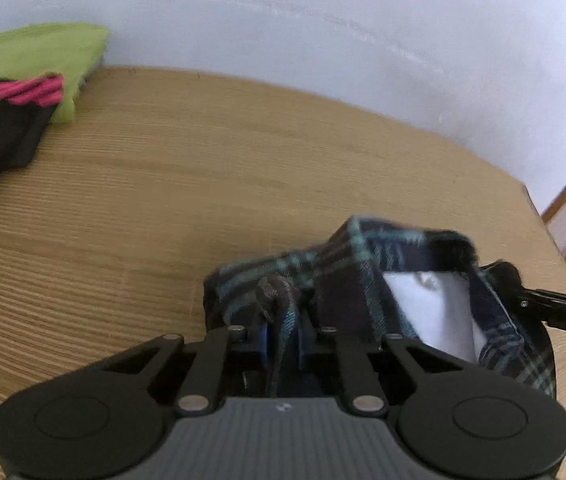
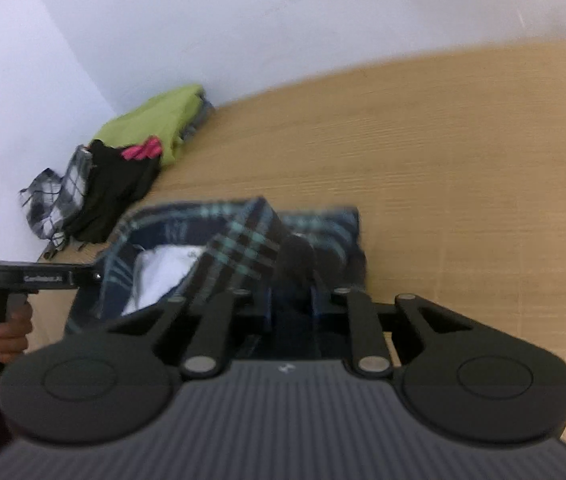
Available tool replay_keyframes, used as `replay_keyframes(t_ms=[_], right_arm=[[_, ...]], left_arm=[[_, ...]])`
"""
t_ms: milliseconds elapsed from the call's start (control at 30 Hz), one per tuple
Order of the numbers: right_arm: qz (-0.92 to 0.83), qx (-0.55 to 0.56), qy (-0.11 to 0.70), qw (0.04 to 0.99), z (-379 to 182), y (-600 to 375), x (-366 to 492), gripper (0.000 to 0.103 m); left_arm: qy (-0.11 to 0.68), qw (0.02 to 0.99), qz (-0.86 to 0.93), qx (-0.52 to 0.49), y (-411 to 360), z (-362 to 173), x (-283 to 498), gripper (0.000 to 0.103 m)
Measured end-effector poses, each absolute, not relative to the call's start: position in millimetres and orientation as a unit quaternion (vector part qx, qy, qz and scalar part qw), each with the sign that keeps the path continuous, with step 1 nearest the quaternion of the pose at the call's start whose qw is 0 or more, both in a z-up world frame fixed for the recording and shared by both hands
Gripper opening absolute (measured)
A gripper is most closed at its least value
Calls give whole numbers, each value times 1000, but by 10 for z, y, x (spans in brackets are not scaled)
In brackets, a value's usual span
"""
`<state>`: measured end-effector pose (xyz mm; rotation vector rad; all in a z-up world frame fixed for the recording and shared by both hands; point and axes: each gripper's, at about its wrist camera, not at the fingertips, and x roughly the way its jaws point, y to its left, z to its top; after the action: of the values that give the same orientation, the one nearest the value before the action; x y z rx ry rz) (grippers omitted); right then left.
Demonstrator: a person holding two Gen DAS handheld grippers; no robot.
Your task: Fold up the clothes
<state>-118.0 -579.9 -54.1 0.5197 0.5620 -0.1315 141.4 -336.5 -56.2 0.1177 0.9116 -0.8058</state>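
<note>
Plaid shirt (image 1: 367, 280) hangs between us over the table (image 1: 163, 200), left gripper (image 1: 283, 332) and right gripper (image 2: 291, 300) each clamped on an edge, likely to spread it for folding (white lining shows). Only the right view shows the checked cloth (image 2: 53, 196) at nine o'clock beside the black garment (image 2: 115, 188).

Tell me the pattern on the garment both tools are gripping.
Dark navy plaid with teal stripes; clearest from the left wrist.
</note>
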Motion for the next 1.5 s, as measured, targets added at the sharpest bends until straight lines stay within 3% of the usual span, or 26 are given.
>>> replay_keyframes(t_ms=[167,367,500,767,900,967,1100,1233,1333,1500], right_arm=[[-33,198,201,959,-156,-5806,-1029,18],[-59,218,330,917,-868,-6139,-325,19],[-83,242,319,912,-1007,-6114,-406,18],[-224,252,304,891,-882,-5475,-1190,19],[-238,248,301,889,-886,-5519,-1307,22],[-255,288,299,874,-877,-5599,-1162,23],[-328,291,263,859,-597,-5484,-1167,31],[-434,292,188,831,-234,-5022,-1592,51],[-455,290,205,817,-82,-4514,-1747,51],[-450,249,271,814,53,-3668,-1683,50]], left_arm=[[366,857,-358,54,-3295,-304,1409,14],[401,848,-322,127,-3688,-916,1695,19],[373,850,-324,180,-3894,-948,1635,16],[420,803,-410,105,-3794,-979,1833,16],[381,808,-419,162,-3907,-997,1692,17],[376,800,-428,188,-3973,-965,1743,23],[345,787,-463,220,-3886,-778,1908,44],[331,765,-498,239,-3464,-527,1948,55],[294,764,-509,265,-3075,-321,1749,62],[323,764,-490,266,-2677,-213,1274,64]])
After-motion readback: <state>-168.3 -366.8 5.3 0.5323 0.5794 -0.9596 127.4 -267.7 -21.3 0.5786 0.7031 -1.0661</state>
